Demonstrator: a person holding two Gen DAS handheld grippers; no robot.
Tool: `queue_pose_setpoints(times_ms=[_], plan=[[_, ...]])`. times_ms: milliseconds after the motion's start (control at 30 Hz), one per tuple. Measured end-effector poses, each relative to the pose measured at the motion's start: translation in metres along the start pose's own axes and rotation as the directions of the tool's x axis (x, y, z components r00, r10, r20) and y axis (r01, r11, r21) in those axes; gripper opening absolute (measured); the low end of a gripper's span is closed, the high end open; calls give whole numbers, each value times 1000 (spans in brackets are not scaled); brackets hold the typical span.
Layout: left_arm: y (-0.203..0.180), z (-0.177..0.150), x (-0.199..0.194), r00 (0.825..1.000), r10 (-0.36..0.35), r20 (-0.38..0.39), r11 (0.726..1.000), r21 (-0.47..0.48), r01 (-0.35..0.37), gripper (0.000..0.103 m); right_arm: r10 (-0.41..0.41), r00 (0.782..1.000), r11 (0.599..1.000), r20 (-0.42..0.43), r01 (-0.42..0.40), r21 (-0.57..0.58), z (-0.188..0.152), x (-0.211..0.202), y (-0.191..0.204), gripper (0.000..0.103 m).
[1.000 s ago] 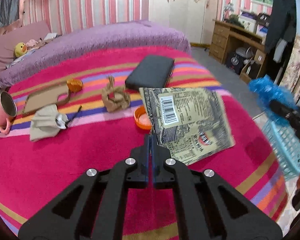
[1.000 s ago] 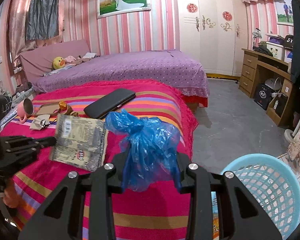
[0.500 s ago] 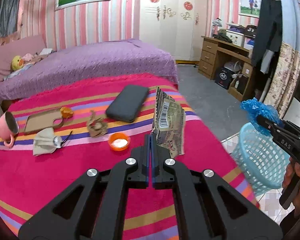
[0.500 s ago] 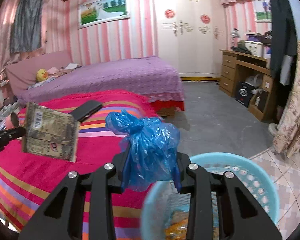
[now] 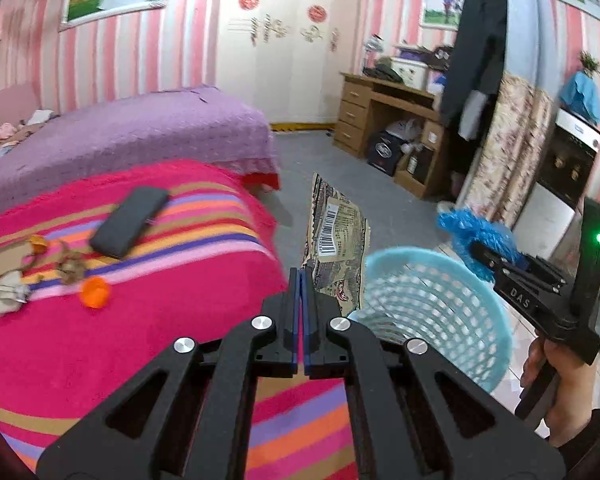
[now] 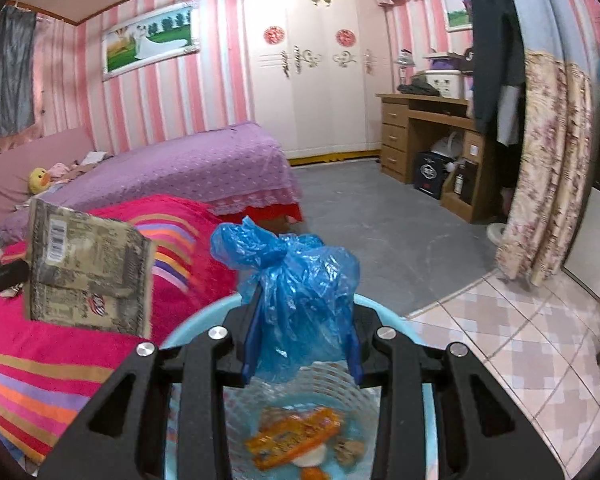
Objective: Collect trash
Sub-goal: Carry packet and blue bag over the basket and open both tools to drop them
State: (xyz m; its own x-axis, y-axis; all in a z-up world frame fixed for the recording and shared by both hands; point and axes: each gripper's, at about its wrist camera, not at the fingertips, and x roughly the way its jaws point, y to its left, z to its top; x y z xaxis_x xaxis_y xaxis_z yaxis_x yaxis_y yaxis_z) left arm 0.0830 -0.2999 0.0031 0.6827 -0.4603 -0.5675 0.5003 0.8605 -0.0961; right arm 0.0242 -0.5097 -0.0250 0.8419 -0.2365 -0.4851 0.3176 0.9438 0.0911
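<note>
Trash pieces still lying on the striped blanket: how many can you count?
4, all at its left end: orange cap, brown scrap, crumpled tissue, peel on cardboard. Others may be hidden.

A crinkled, glossy blue plastic bag (image 6: 296,292) sits between the matt black plastic arms of the right tool (image 6: 300,344), above a pale blue plastic mesh basket (image 6: 428,412). A creased printed foil-like wrapper (image 5: 336,248) is pinched in the left tool (image 5: 302,312), which has shiny metal pins. The bed (image 5: 100,340) wears a fuzzy striped cloth cover.
</note>
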Motion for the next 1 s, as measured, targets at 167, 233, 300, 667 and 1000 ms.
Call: queue_pose_setpoints(times_ms=[167, 233, 300, 667, 1000], plan=[[-43, -18, 34, 998, -24, -50, 999, 33, 25, 0, -47, 999, 999, -22, 48, 15, -7, 0, -31, 34], [-52, -24, 48, 997, -28, -69, 999, 28, 30, 0, -51, 998, 998, -35, 52, 36, -10, 2, -43, 34], [-62, -30, 62, 996, -9, -87, 999, 31, 11, 0, -55, 997, 998, -48, 57, 38, -12, 3, -46, 34], [-72, -30, 84, 991, 38, -129, 998, 47, -32, 75, -69, 994, 997, -81, 71, 24, -17, 9, -53, 34], [-24, -18, 64, 985, 159, -68, 987, 19, -158, 97, -78, 994, 997, -80, 79, 2, -17, 13, -37, 43]])
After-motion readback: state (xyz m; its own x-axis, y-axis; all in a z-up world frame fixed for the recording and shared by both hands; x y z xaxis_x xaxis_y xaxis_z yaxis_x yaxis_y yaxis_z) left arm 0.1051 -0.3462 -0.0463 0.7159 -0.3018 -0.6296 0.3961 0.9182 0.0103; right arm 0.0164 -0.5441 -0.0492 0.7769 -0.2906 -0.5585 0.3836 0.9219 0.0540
